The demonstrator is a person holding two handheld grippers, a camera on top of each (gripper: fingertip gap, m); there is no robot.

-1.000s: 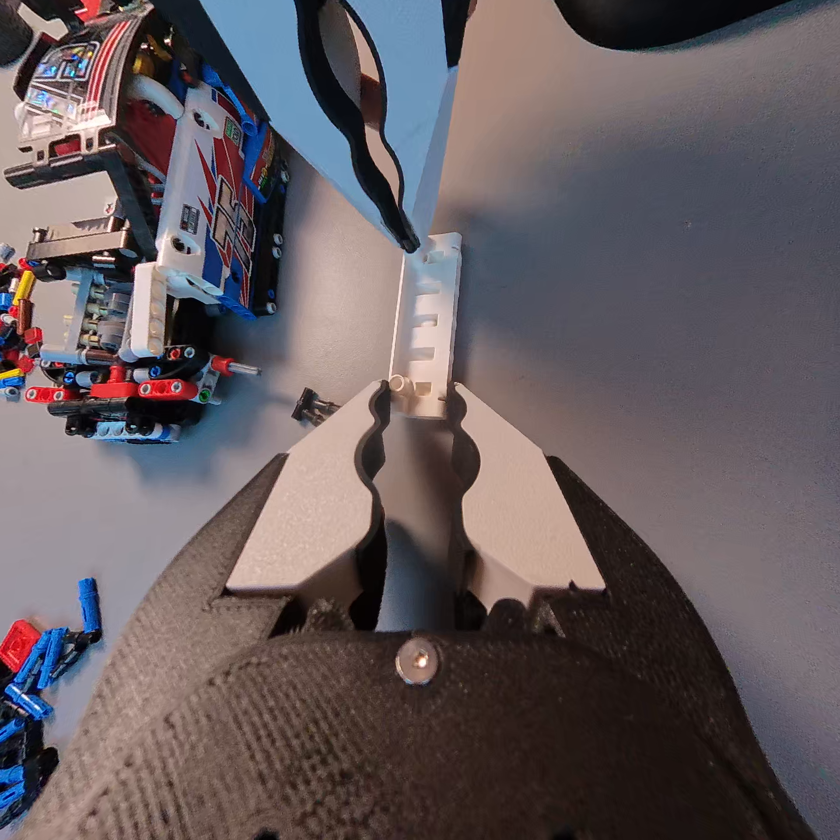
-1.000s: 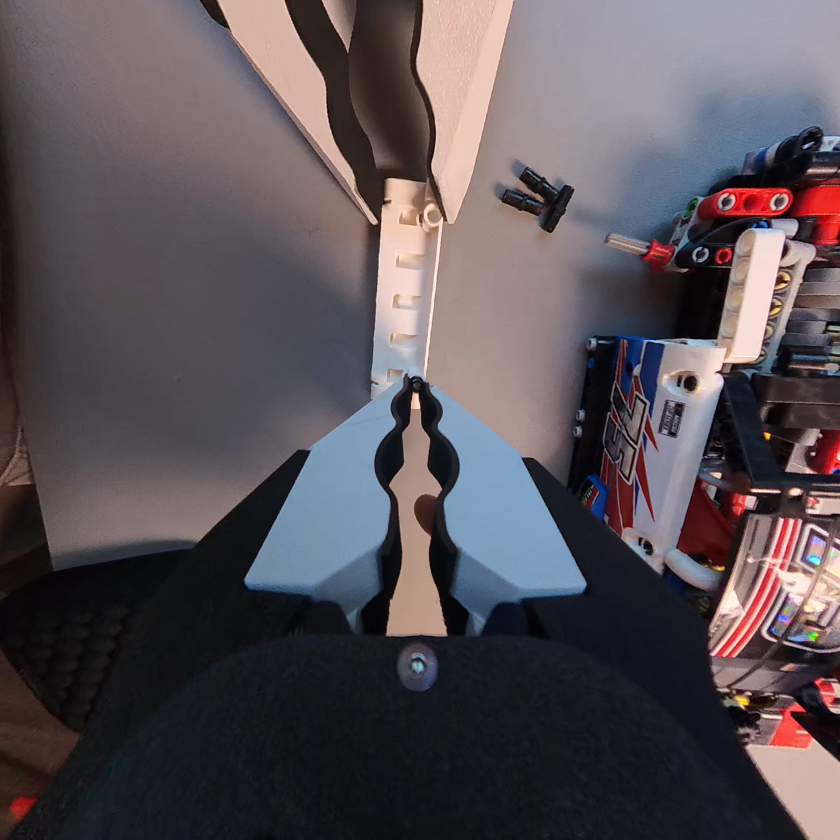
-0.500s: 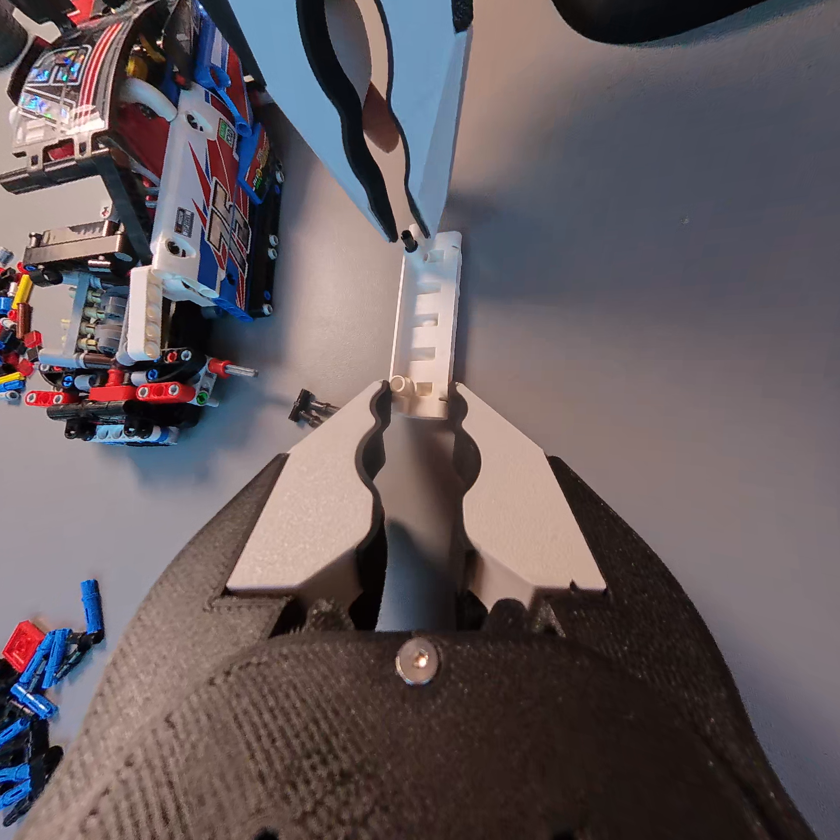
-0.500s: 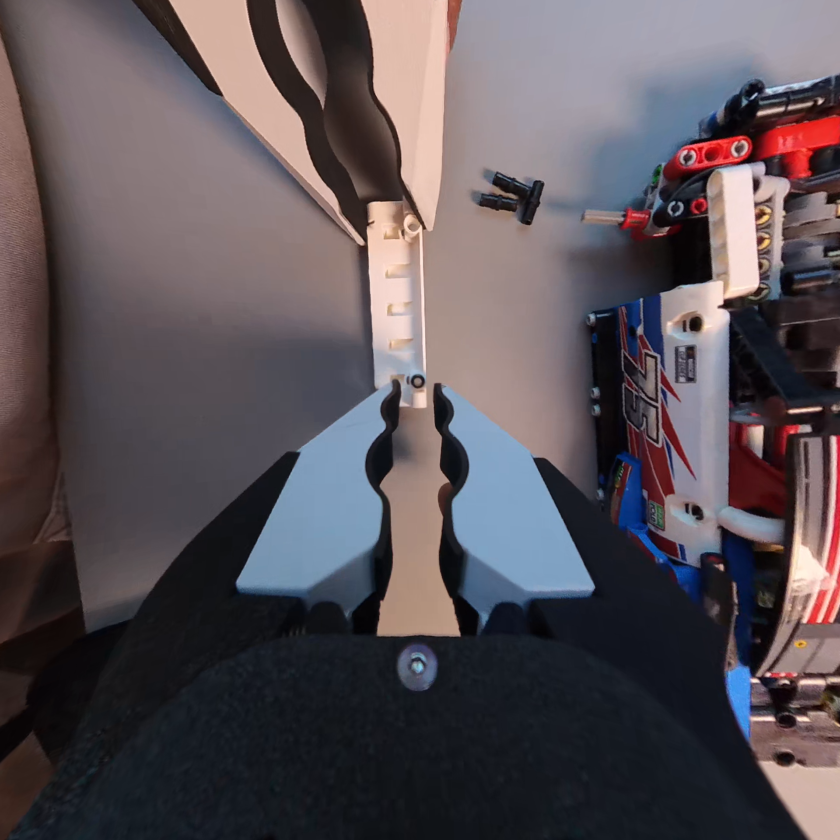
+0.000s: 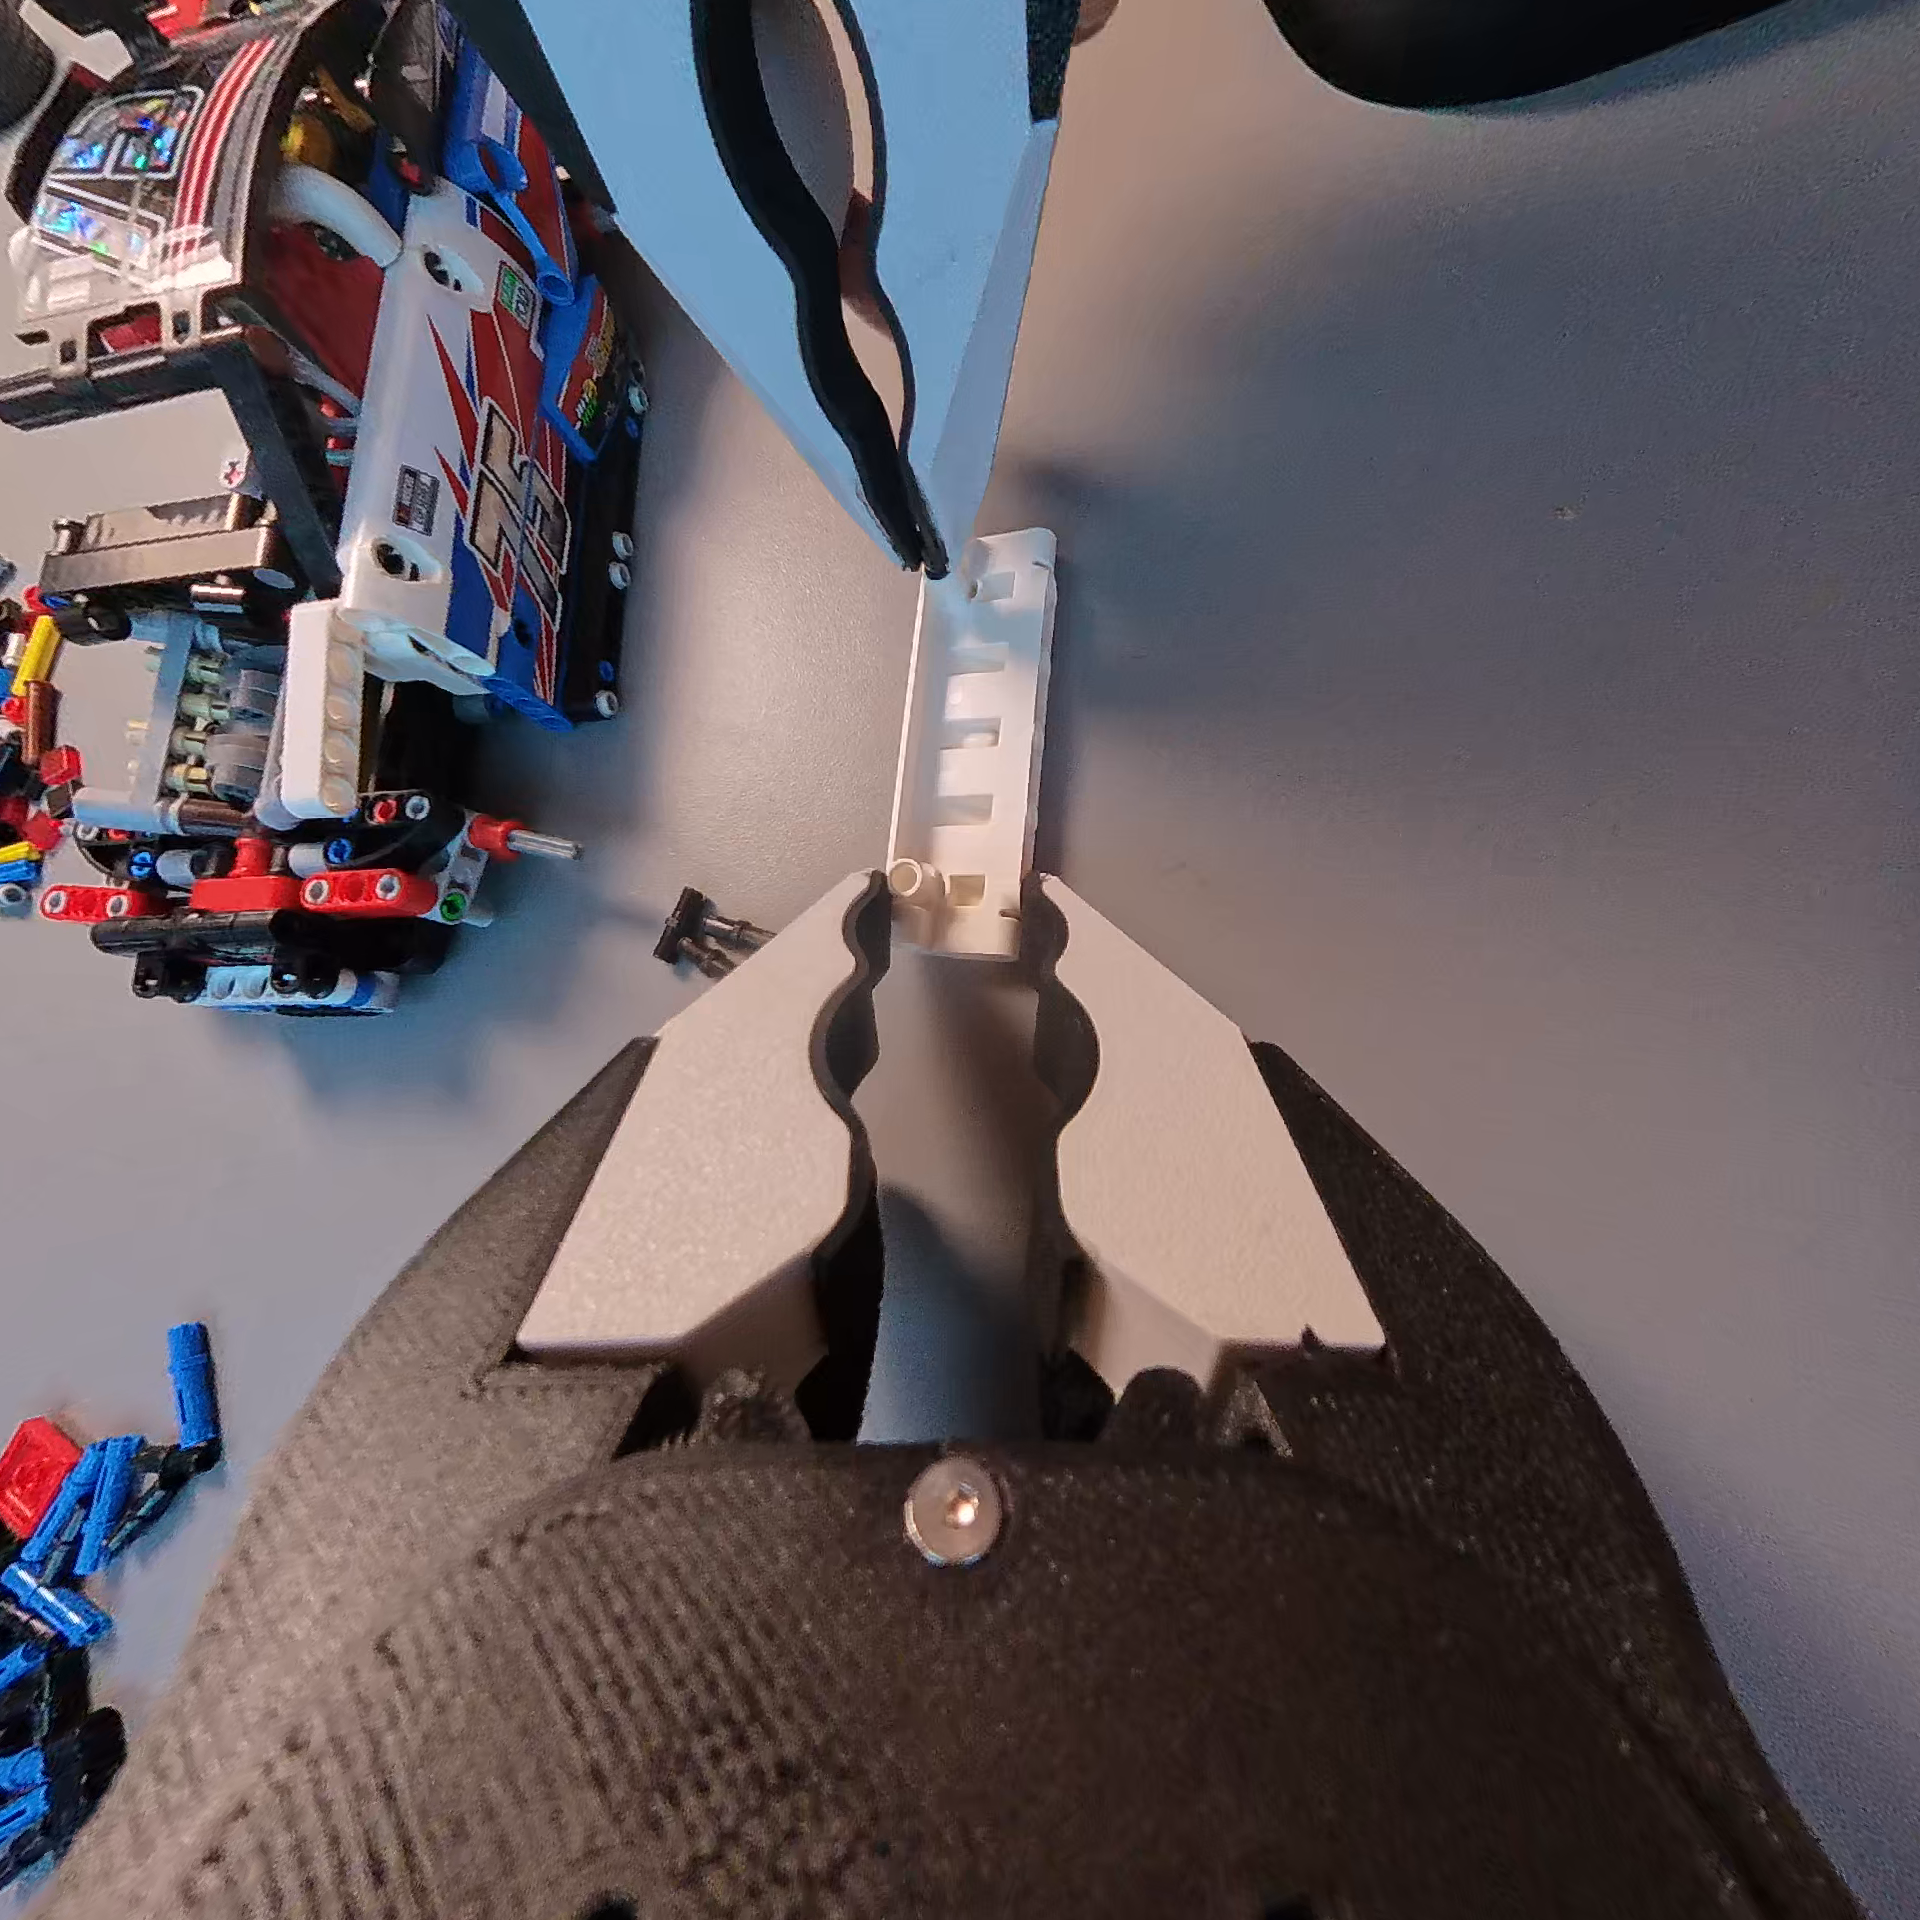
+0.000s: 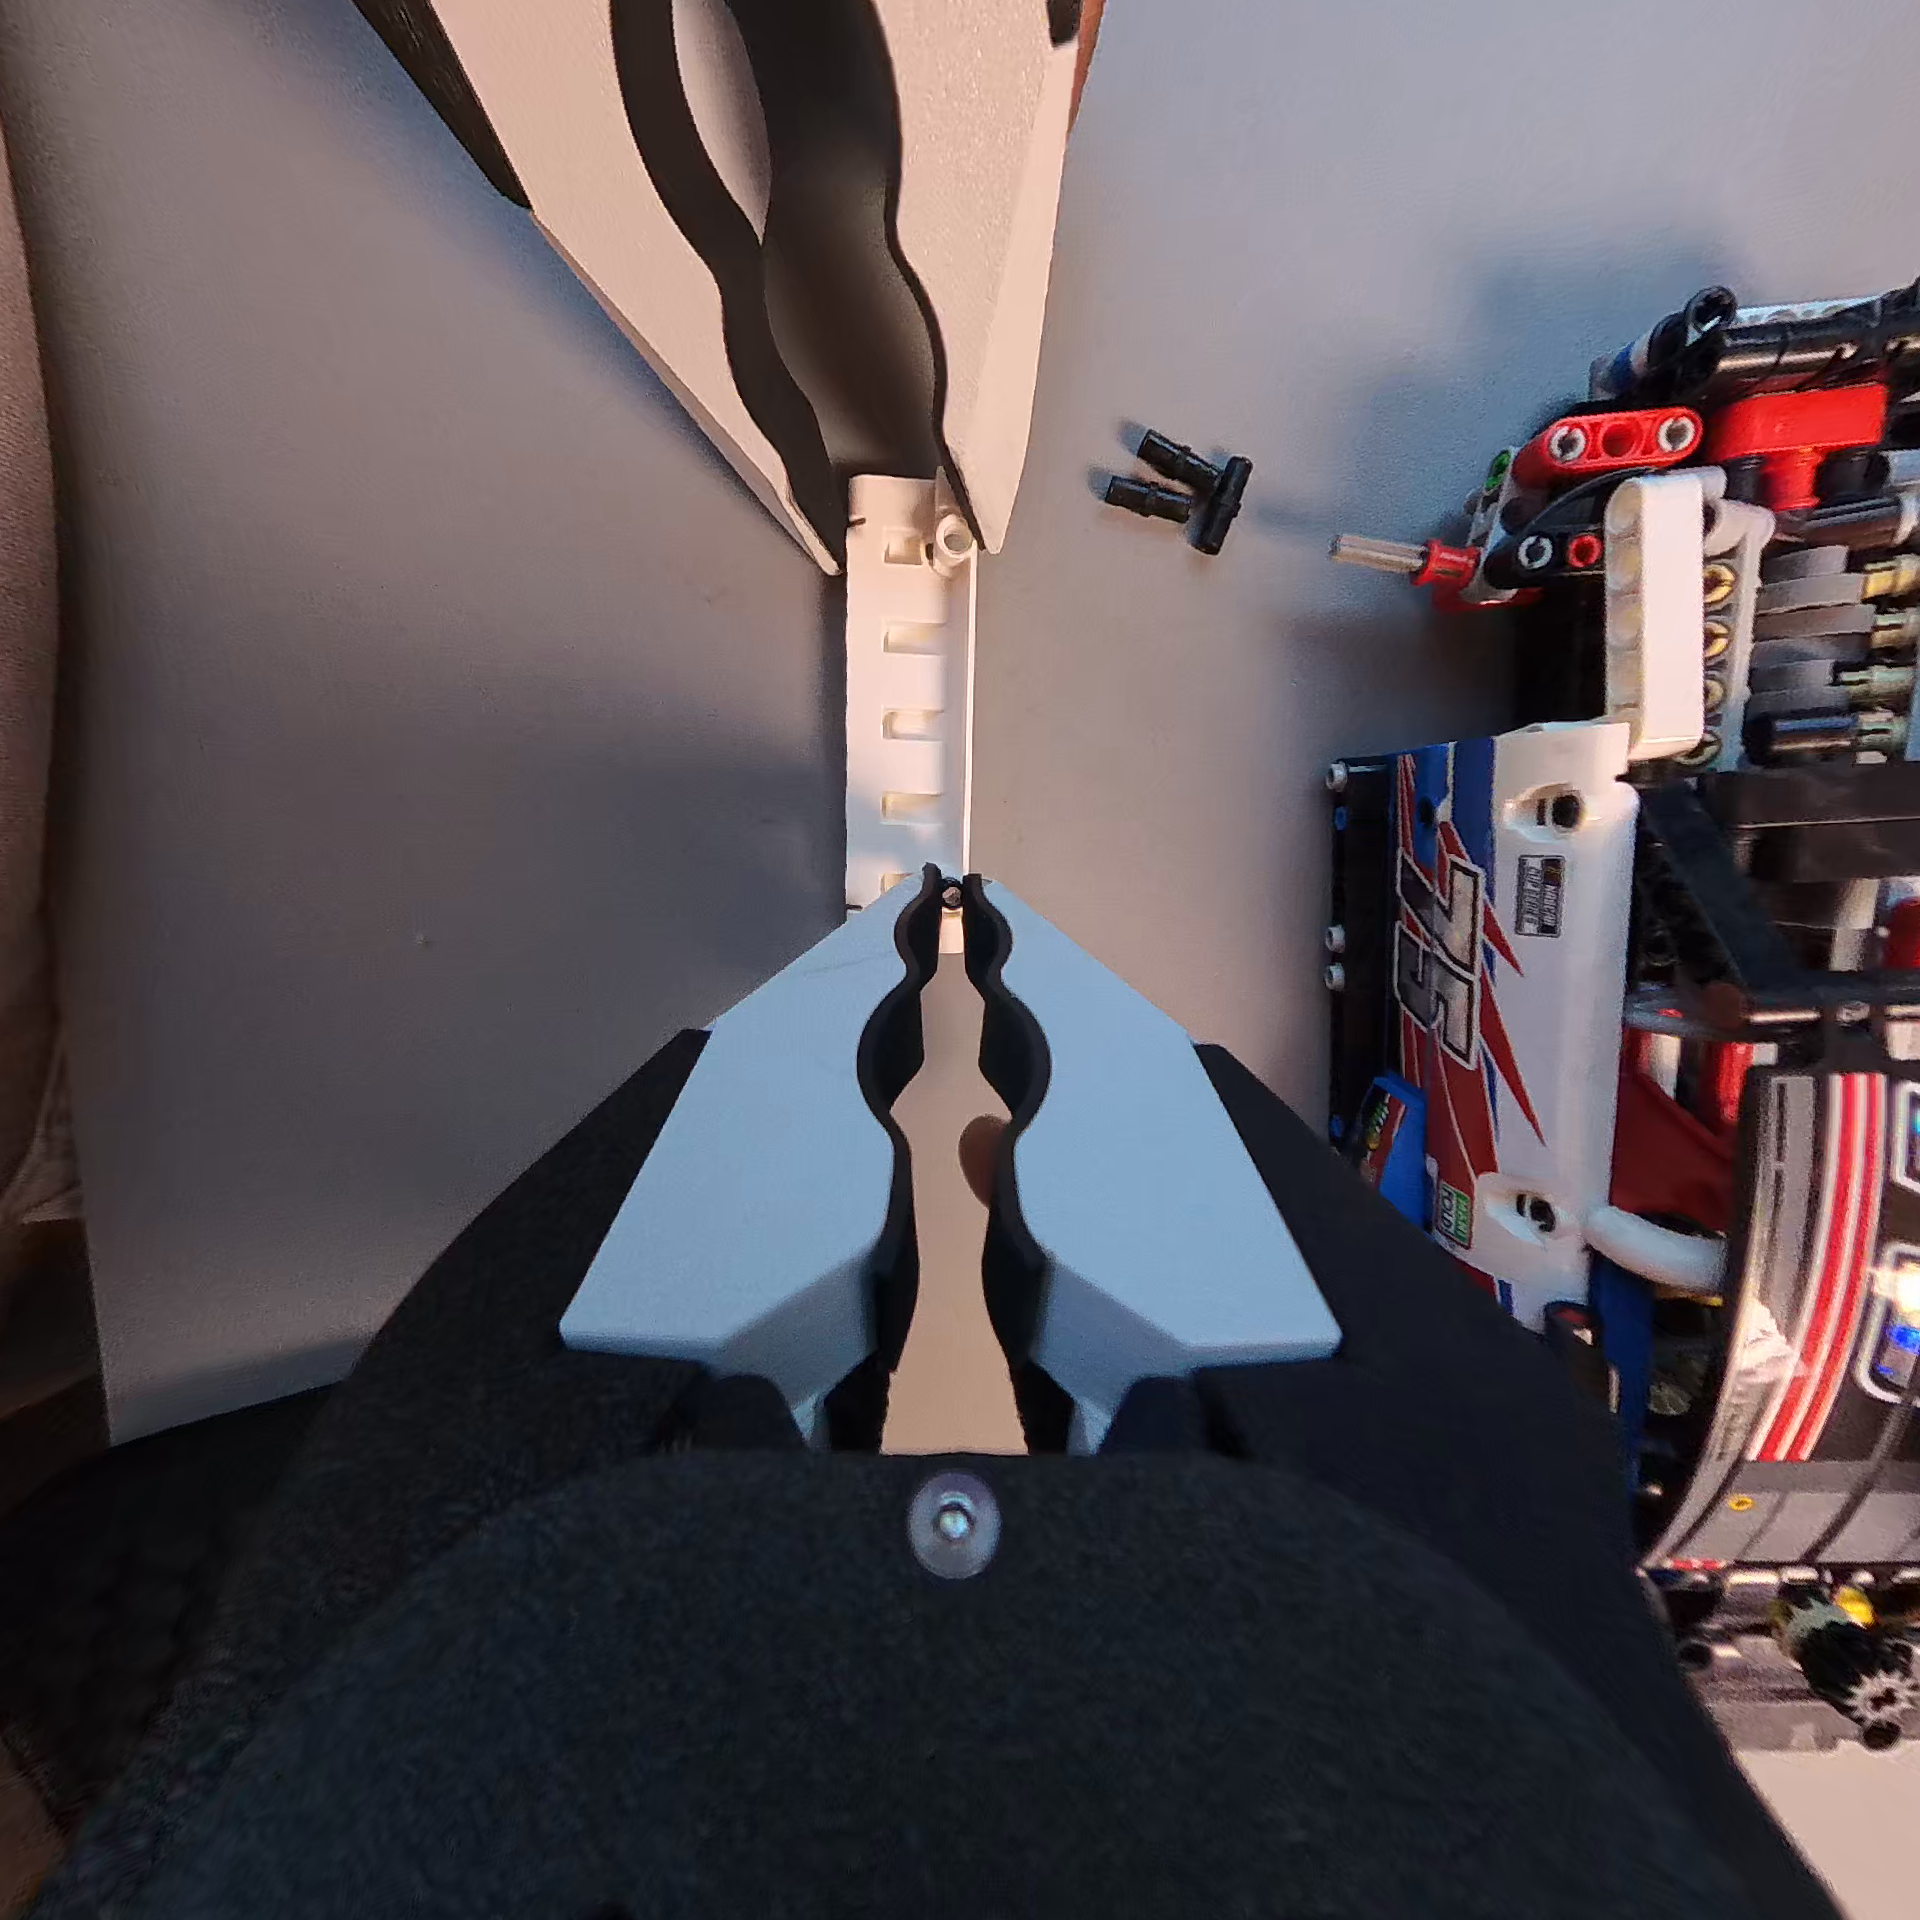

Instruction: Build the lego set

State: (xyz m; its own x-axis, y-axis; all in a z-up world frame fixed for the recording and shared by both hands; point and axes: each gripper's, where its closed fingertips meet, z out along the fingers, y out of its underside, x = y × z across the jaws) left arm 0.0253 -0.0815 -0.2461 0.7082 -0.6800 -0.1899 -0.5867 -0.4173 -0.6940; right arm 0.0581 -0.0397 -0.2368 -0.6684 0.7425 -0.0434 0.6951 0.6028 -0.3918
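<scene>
Gripping one end of the white panel [image 5: 971,727] is the left gripper [image 5: 951,899], jaws clamped on its sides, holding it above the grey table [image 5: 1455,727]. At the far end, the right gripper [image 6: 948,894] has its jaws pinched on a tiny black pin [image 6: 950,891]. The truck [image 5: 416,499] sits nearby, with a black connector [image 6: 1179,488] lying loose.

White slotted panel [image 5: 971,727] lying flat on grey table, small black pin [image 6: 950,890] at one end.
</scene>
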